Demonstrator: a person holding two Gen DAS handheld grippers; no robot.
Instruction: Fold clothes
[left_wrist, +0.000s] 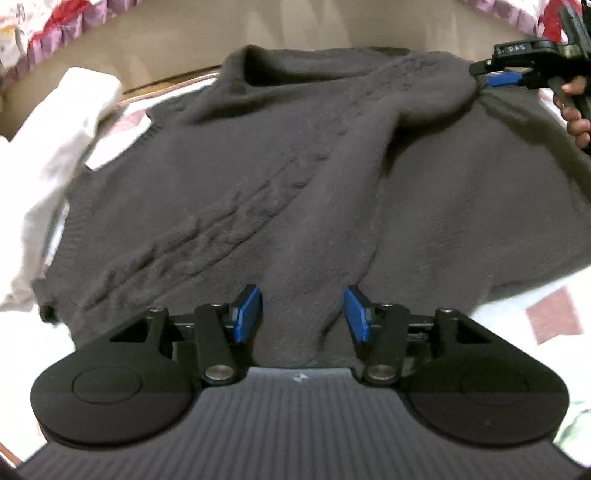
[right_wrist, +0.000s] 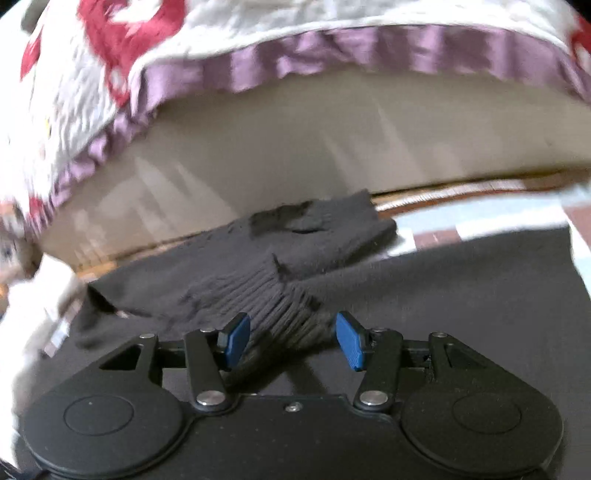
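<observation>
Patterned bedding (left_wrist: 554, 314) carries one dark grey cable-knit sweater (left_wrist: 258, 184), one sleeve folded across it. Left tongs (left_wrist: 303, 314) gape above its hem; right tongs (right_wrist: 293, 339) stand apart around the ribbed cuff (right_wrist: 280, 306). One white garment (left_wrist: 55, 147) lies beside.

The left wrist view looks down and forward from just above the near hem of the grey sweater (left_wrist: 295, 166), taking in the whole garment and, far right, the right gripper (left_wrist: 495, 75). The right wrist view sits low and close over the sweater's ribbed cuff (right_wrist: 284, 306), facing the far quilt (right_wrist: 122, 66). Both views share the sweater.
</observation>
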